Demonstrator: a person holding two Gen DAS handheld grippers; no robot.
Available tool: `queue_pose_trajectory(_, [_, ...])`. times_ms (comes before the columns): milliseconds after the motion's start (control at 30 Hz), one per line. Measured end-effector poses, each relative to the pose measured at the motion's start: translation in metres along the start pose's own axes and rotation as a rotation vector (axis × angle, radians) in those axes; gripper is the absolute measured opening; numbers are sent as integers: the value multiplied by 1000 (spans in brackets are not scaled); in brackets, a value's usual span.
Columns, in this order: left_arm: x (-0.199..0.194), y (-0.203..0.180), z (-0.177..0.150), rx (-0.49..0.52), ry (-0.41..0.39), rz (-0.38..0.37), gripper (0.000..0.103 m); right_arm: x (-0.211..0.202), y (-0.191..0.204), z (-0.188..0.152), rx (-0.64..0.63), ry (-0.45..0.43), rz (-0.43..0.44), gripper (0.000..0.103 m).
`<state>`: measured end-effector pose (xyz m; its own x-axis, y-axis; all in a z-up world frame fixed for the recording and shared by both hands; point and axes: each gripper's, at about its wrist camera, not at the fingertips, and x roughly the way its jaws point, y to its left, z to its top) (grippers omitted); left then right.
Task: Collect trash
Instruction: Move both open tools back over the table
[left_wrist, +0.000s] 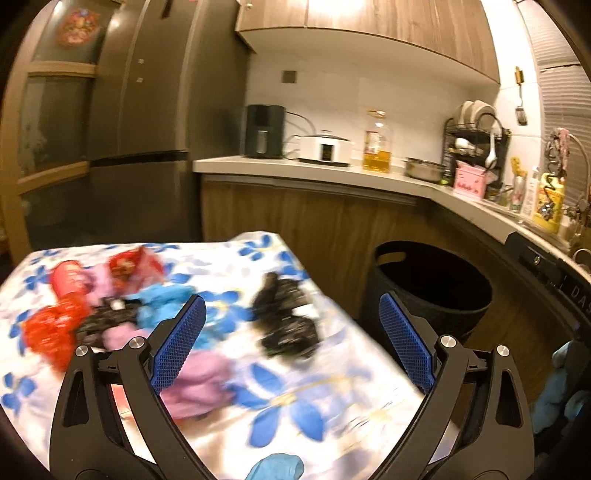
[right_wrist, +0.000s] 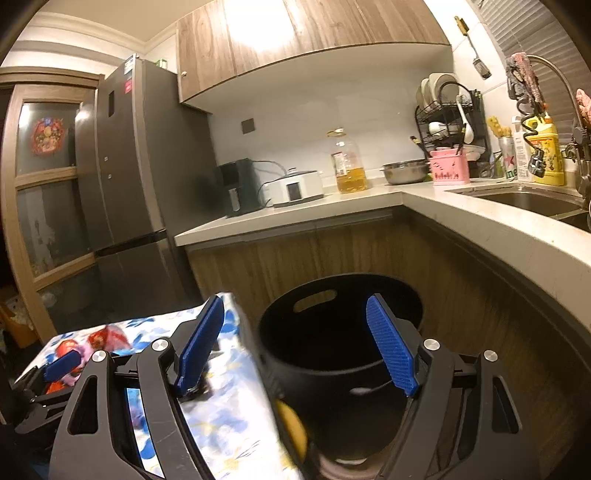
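On the flowered tablecloth (left_wrist: 295, 373) in the left wrist view lies scattered trash: red wrappers (left_wrist: 66, 280), a blue crumple (left_wrist: 162, 299), pink wads (left_wrist: 199, 380) and a black crumpled bag (left_wrist: 284, 321). My left gripper (left_wrist: 291, 299) hovers open over the cloth, nothing between its pads. A black round bin (left_wrist: 436, 288) stands on the floor beside the table's right edge. In the right wrist view my right gripper (right_wrist: 295, 299) is open above the bin (right_wrist: 340, 332), empty. A blurred yellow thing (right_wrist: 291, 432) shows at the bin's near wall.
An L-shaped counter (right_wrist: 369, 199) behind the bin holds an oil bottle (right_wrist: 349, 166), a cooker, a metal bowl and a dish rack; a sink (right_wrist: 528, 199) is at the right. A fridge (right_wrist: 125, 166) stands at the left. Blue cloth (left_wrist: 565, 384) lies low at the right.
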<state>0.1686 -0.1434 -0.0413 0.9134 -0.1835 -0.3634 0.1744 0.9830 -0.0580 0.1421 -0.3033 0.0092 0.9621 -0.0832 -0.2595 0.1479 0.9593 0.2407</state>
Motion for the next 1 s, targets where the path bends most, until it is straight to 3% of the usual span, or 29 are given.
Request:
queue_pose_trajectory(467, [-65,93,-29,-89,-34,220,93,-16,75,-33,-76,75,136,78])
queue_pose_trajectory(1000, [-84,157,-44,-157,-33,343,93,15,170,-86,-174,195,292,78])
